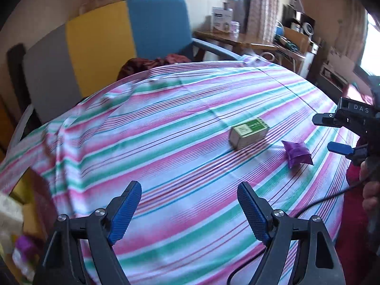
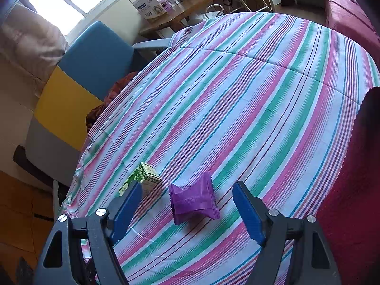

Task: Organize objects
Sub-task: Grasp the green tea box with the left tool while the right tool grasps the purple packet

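A small green and white box (image 1: 249,131) lies on the striped tablecloth (image 1: 166,123). A purple sachet (image 1: 297,153) lies just right of it. My left gripper (image 1: 189,190) is open and empty, above the cloth, well short of both. My right gripper (image 2: 187,191) is open, low over the cloth, with the purple sachet (image 2: 193,198) between its spread fingers and not gripped. The green box (image 2: 142,178) sits beside its left finger. The right gripper also shows at the right edge of the left wrist view (image 1: 332,134).
A sofa with grey, yellow and blue back panels (image 1: 99,47) stands behind the table, with dark red cloth (image 1: 152,63) on its seat. A wooden side table with a white box (image 2: 152,6) is farther back. A dark red covered surface (image 2: 351,190) borders the right side.
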Demonstrator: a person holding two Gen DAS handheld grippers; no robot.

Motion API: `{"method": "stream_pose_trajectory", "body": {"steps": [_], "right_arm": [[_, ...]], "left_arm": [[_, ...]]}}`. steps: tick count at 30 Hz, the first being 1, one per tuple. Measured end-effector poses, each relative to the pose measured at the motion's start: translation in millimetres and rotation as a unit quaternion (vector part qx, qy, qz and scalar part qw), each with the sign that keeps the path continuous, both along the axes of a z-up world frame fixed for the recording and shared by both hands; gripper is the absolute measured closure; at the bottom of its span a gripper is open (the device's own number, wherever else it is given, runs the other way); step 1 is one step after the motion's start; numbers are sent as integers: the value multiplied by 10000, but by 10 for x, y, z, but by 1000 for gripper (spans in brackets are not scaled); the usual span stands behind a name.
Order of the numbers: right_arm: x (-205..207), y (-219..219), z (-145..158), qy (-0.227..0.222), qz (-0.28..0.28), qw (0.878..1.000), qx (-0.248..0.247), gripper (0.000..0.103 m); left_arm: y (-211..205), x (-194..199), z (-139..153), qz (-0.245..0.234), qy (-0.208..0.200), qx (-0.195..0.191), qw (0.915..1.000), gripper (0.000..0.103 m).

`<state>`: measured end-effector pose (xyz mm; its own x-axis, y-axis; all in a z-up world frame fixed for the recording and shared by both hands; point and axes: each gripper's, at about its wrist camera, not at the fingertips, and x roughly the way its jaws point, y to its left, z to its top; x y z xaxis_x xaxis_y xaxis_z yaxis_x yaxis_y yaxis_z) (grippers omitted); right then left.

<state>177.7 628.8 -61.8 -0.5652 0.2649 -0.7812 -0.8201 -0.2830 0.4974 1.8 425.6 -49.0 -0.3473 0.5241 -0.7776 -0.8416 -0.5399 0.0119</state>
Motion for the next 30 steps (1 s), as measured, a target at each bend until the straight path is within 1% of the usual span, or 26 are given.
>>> {"method": "stream_pose_trajectory", "body": {"steps": [3,7,9,11,13,14,18,20,25,26,27,29,30], "right_arm": [[-22,-6,-15,19,55,10000,-45,23],[-15,10,-43,103,69,9998,-160,23],[1,22,-53,155,46,9997,-207,23],[18,30,-48,200,-3,9996,-210,23],[67,39,-35,282,-123,9993,-200,23],[101,48,-18,320,-206,9991,-165,23],[185,76,10,411,-391,9983,-96,23],[170,83,-11,427,-352,9983,-159,23],[124,81,-34,419,-275,9985,-205,23],[117,83,-43,414,-276,9985,-225,23],[122,85,-52,411,-277,9985,-246,23],[121,87,-63,407,-283,9984,-270,23],[122,86,-67,394,-283,9985,-267,23]], "left_arm": [[296,5,-39,-305,9,-94,9995,20],[661,-31,-102,-545,-269,-145,9980,19],[818,-68,-148,-560,-531,-177,9969,19],[958,-156,-215,-385,-1146,-188,9925,18],[1075,-230,-263,-208,-1654,-110,9859,18],[1142,-258,-289,-95,-1815,-102,9833,18],[1387,-313,-407,300,-2045,-233,9781,17],[1489,-344,-461,481,-2251,-245,9728,17],[1674,-356,-553,732,-2284,-399,9700,16],[1694,-355,-567,757,-2238,-425,9708,16],[1715,-345,-560,757,-2124,-428,9733,17],[1746,-311,-558,677,-1887,-536,9782,24],[1729,-291,-550,590,-1818,-512,9802,25]]}}
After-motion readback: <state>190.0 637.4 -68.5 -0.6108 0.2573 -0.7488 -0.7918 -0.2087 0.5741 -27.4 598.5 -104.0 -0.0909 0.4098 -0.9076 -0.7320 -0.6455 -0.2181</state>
